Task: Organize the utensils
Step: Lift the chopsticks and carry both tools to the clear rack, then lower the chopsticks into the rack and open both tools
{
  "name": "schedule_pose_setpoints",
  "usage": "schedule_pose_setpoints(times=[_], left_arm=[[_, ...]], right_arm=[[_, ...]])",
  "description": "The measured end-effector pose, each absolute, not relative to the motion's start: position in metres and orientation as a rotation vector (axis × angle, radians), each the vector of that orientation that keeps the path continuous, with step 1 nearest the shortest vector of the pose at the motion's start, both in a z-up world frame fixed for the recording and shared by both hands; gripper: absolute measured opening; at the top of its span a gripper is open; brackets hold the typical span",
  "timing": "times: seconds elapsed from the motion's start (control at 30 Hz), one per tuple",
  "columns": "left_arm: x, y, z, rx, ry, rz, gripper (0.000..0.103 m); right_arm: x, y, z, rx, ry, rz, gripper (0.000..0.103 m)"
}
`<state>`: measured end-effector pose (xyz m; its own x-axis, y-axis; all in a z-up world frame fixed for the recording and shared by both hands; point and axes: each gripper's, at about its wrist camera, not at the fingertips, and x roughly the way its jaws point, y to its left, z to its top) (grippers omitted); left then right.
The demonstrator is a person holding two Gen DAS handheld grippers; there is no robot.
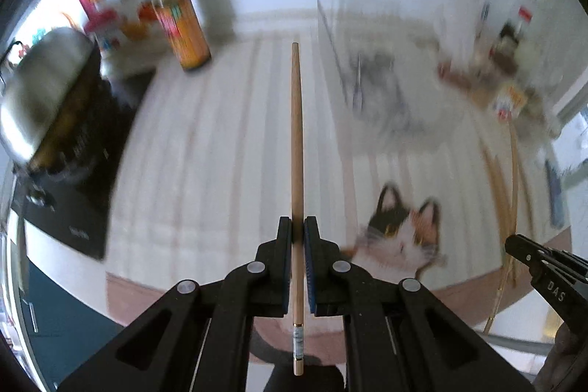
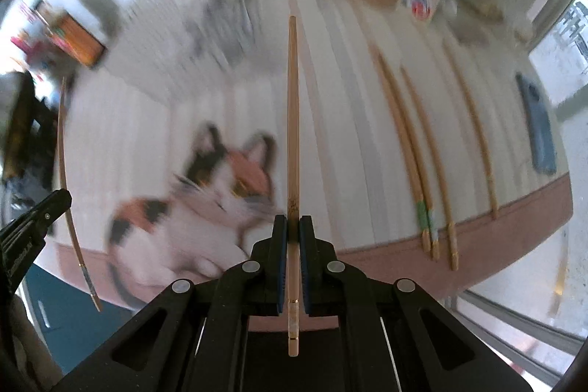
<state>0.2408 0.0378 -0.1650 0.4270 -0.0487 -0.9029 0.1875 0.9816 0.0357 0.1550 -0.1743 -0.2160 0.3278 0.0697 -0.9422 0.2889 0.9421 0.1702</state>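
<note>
Each pair of tongs holds one wooden chopstick above the surface.

The left tongs (image 1: 297,226) pinch a chopstick (image 1: 297,142) tight, and it points away over a striped mat (image 1: 228,142) with a cat picture (image 1: 400,237) on it. The right tongs (image 2: 293,226) pinch another chopstick (image 2: 292,120) the same way, above the same mat. More chopsticks (image 2: 422,149) lie side by side on the mat, to the right of the cat. An orange bottle (image 1: 182,21) stands at the far left, near a silver pot (image 1: 44,90) on a black stove (image 1: 73,193). Much of the background is blurry.
</note>
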Motion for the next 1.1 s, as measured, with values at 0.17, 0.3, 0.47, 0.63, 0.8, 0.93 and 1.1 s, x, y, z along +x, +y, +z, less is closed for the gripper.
schedule_pose_setpoints(times=[0.17, 0.3, 0.47, 0.63, 0.8, 0.93, 1.1], left_arm=[[0.258, 0.032, -0.116, 0.094, 1.042, -0.180, 0.004], [0.294, 0.003, -0.094, 0.050, 1.041, -0.208, 0.004], [0.345, -0.027, -0.100, -0.003, 1.114, -0.231, 0.004], [0.389, -0.049, -0.135, -0.011, 1.229, -0.223, 0.004], [0.413, -0.052, -0.168, -0.009, 1.309, -0.193, 0.004], [0.421, -0.050, -0.181, -0.028, 1.342, -0.184, 0.004], [0.424, -0.049, -0.189, -0.047, 1.371, -0.198, 0.005]], right_arm=[[0.185, -0.182, -0.157, 0.371, 1.132, -0.072, 0.007], [0.216, -0.191, -0.142, 0.373, 1.108, 0.000, 0.007], [0.288, -0.193, -0.145, 0.377, 1.142, 0.084, 0.007], [0.347, -0.193, -0.170, 0.377, 1.208, 0.119, 0.007], [0.389, -0.193, -0.196, 0.359, 1.258, 0.121, 0.007], [0.406, -0.194, -0.214, 0.368, 1.288, 0.122, 0.007], [0.413, -0.193, -0.226, 0.359, 1.313, 0.124, 0.007]])
